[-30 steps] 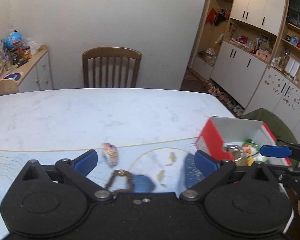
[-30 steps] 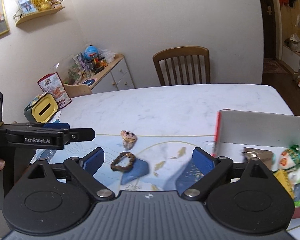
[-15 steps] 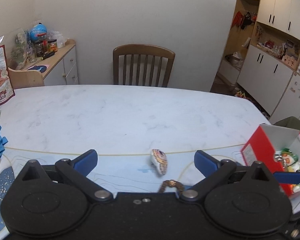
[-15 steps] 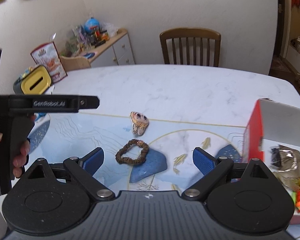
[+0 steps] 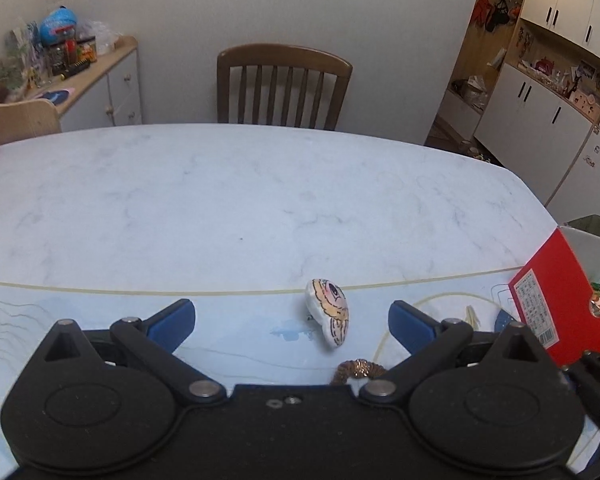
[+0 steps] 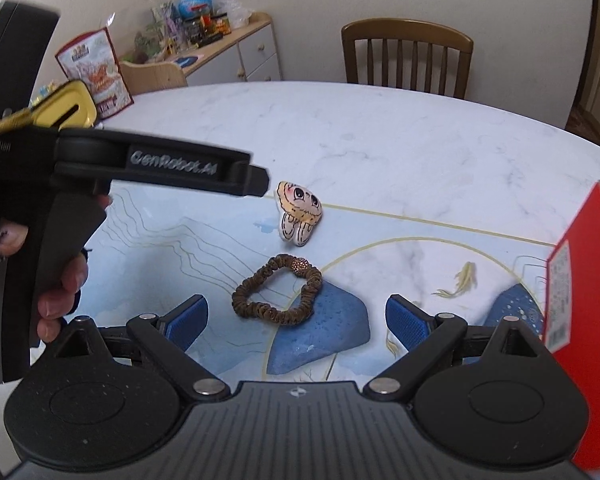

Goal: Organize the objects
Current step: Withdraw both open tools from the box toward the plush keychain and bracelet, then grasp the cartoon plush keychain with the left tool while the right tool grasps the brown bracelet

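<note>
Both the left gripper and right gripper are spread wide, empty. At 3 o'clock, the red box holds colourful items, barely visible.

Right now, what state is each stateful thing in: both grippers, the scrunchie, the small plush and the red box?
left gripper: open, holding nothing.
right gripper: open, holding nothing.
brown scrunchie: lying flat on the mat, loose, ungripped.
cartoon plush: lying on the mat, beyond the scrunchie, apart from it.
red box: top open, items inside.
</note>
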Available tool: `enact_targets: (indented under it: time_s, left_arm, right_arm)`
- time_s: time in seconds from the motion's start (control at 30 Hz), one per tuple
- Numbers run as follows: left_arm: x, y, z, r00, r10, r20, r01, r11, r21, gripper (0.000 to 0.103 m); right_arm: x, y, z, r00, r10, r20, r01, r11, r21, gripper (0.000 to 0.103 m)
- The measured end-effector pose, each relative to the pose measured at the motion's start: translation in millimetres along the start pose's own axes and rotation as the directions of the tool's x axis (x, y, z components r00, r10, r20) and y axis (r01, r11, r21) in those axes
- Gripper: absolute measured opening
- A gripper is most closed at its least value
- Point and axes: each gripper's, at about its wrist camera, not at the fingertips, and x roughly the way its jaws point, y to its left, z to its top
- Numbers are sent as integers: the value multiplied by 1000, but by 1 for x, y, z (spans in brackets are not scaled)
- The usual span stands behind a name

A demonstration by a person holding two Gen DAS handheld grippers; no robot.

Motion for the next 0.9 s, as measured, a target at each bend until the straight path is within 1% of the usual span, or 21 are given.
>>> enact_targets:
  time_s: [0.13,0.27,0.43,0.53,0.73,0.83,0.9]
  left_arm:
    - [18,0,3,1000,-15,-26,16,1000,14,102]
    - [36,-3,4,998,-30,-48,32,999,40,102]
    - [56,-6,3,996,-43,-78,48,997,58,102]
    - [63,-6,3,995,-56,-87,62,996,65,101]
    - [75,-6,2,992,-68,-109,78,993,85,94]
    - [80,-8,1,990,-83,-116,94,991,96,84]
    - [82,-9,1,989,-89,-119,101,990,94,80]
  right_arm:
    - [20,3,1,1000,2,-17,-2,999,-32,96]
    - [39,3,4,999,10,-39,-11,999,-35,96]
    - [59,7,4,997,29,-67,-33,998,-60,96]
    - [67,9,4,997,33,-68,-38,996,-77,96]
    - [76,16,-3,996,37,-81,-48,990,-131,96]
    - [77,17,-4,996,46,-77,-56,989,-136,96]
    - [78,16,-5,996,47,-74,-57,989,-135,94]
